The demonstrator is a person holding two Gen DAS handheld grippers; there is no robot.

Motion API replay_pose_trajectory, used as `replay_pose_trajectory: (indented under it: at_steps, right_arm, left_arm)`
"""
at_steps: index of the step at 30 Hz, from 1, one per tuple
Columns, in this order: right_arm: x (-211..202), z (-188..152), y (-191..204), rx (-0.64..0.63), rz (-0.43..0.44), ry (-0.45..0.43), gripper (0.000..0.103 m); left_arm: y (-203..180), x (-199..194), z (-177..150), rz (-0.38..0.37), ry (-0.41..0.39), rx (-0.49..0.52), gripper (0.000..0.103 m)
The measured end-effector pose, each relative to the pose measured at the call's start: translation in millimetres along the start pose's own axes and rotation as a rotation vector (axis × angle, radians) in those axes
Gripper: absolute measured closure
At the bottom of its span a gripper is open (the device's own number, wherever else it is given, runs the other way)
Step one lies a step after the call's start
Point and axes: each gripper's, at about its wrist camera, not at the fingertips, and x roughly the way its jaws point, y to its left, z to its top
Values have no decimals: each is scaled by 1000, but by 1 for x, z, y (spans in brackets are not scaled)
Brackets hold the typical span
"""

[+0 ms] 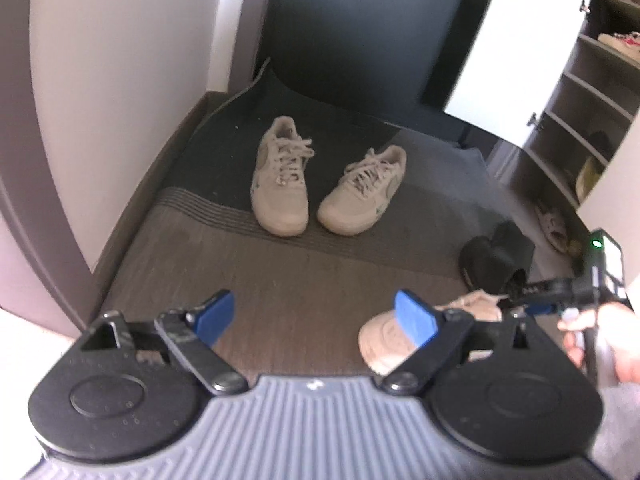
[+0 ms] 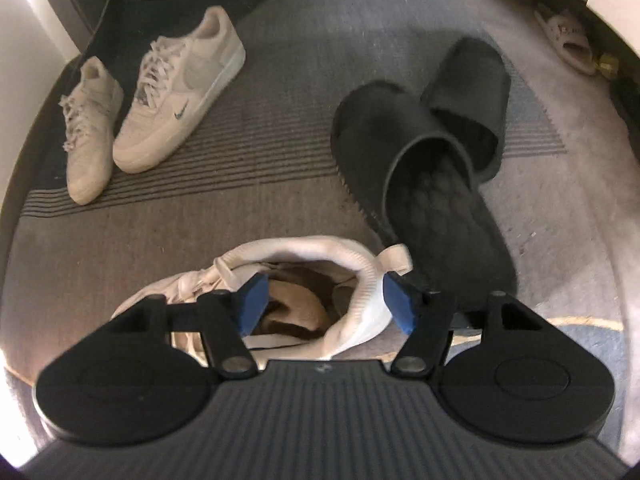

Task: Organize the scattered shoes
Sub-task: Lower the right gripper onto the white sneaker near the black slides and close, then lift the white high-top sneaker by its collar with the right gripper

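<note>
Cream shoe in parted right claw points left.

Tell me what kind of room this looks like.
Probably a home entryway: a dark door with a grey doormat before it, an open shoe cabinet with shelves holding footwear, and beige sneakers and black slides scattered on the floor.

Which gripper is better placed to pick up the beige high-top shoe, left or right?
Right. The right gripper is open with the beige high-top shoe's heel collar already between its fingers. The left gripper is open over bare floor, with that shoe off to its right.
</note>
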Motion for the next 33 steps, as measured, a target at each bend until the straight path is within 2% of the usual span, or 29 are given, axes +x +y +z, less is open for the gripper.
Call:
replay_pose_trajectory:
  at_steps: [3, 6, 9, 12, 17, 19, 22, 27, 33]
  right_arm:
    - [6, 2, 0, -10, -25, 3, 35]
    - [12, 3, 0, -19, -50, 6, 48]
    - [16, 6, 0, -23, -69, 11, 53]
    - [19, 11, 5, -6, -76, 23, 52]
    - [39, 8, 6, 13, -46, 107, 48]
    - [50, 4, 1, 55, -53, 122, 51]
    - [67, -1, -9, 128, -66, 144, 51]
    - [76, -7, -14, 161, -61, 137, 49]
    - [82, -12, -20, 198, -46, 128, 51]
  left_arm:
    - [8, -1, 0, -9, -10, -6, 14]
    - [20, -1, -1, -25, -10, -53, 14]
    - [31, -1, -1, -29, -14, -95, 14]
    - [39, -1, 0, -35, -15, -119, 14]
    - [45, -2, 2, -30, -14, -121, 14]
    - [44, -3, 3, -35, -13, -117, 14]
    - [42, -3, 2, -39, -11, -96, 14]
    - [37, -2, 3, -37, 0, -75, 14]
    - [39, -4, 2, -52, -1, -78, 14]
